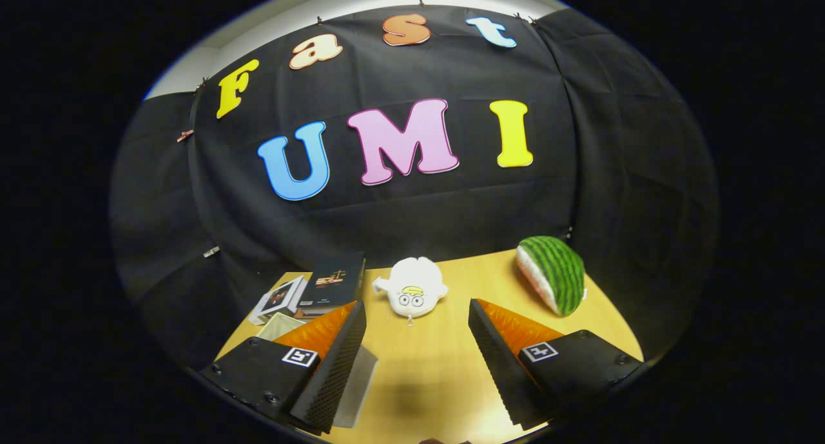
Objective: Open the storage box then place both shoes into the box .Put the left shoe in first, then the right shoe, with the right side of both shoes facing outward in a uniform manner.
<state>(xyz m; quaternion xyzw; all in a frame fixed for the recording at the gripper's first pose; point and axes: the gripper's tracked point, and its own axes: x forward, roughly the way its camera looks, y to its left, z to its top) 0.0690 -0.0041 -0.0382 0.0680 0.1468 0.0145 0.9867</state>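
My gripper is open and held above a wooden table, with nothing between its fingers. A pale, box-like object lies under the left finger, which hides most of it. A pale corner that may belong to it shows on that finger's far side. I cannot tell whether this is the storage box or whether it is open.
A white plush toy with a drawn face sits just ahead of the fingertips. A watermelon-slice plush lies at the back right. Books and a small white card or box rest at the back left.
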